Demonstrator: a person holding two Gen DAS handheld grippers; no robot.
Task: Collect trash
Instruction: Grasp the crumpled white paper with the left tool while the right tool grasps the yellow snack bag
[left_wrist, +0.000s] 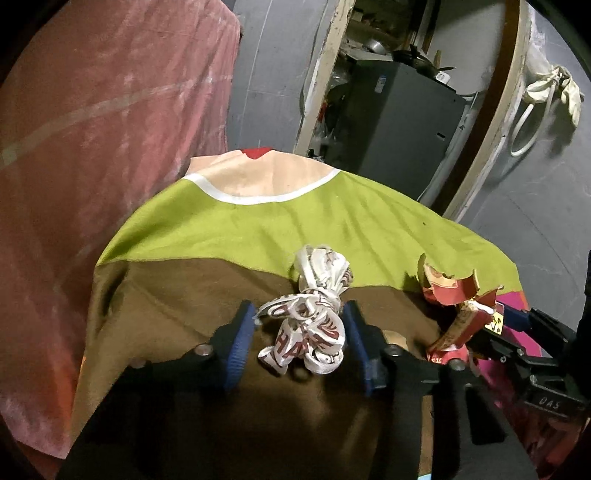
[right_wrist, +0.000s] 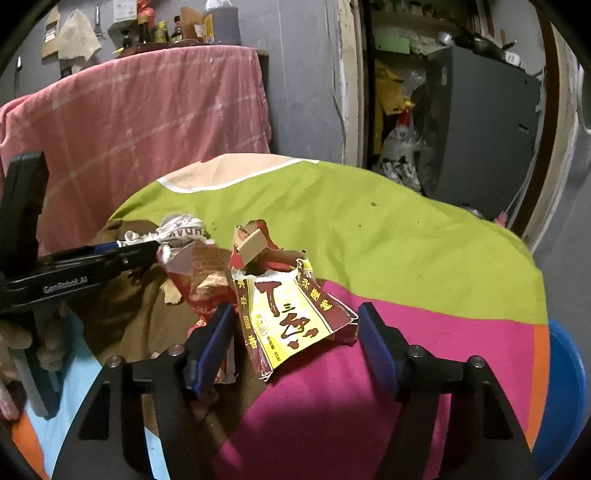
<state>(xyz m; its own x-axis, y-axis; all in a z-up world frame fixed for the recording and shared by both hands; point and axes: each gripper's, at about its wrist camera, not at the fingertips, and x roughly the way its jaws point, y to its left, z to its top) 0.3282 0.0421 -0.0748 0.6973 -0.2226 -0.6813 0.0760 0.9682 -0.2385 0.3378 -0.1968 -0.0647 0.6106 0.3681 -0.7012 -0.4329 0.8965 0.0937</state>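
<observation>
A crumpled white wrapper (left_wrist: 306, 332) with red lettering lies on the brown patch of the cloth-covered table (left_wrist: 236, 229). My left gripper (left_wrist: 299, 332) straddles it, and its blue pads (left_wrist: 240, 343) touch the wrapper on both sides. In the right wrist view that left gripper (right_wrist: 147, 245) reaches in from the left with the white wrapper (right_wrist: 181, 227) at its tip. A torn yellow-and-red packet (right_wrist: 288, 314) lies flat between the wide-apart pads (right_wrist: 373, 332) of my right gripper (right_wrist: 295, 325), which is open. Red torn wrappers (right_wrist: 207, 269) lie beside it. The left wrist view shows the same red wrappers (left_wrist: 454, 295).
A pink cloth (right_wrist: 147, 110) hangs behind the table, with bottles on a shelf above it. An open doorway shows a dark cabinet (left_wrist: 399, 110) and clutter. A blue basin (right_wrist: 565, 369) sits low at the table's right edge. A hand (right_wrist: 48, 350) grips the left tool.
</observation>
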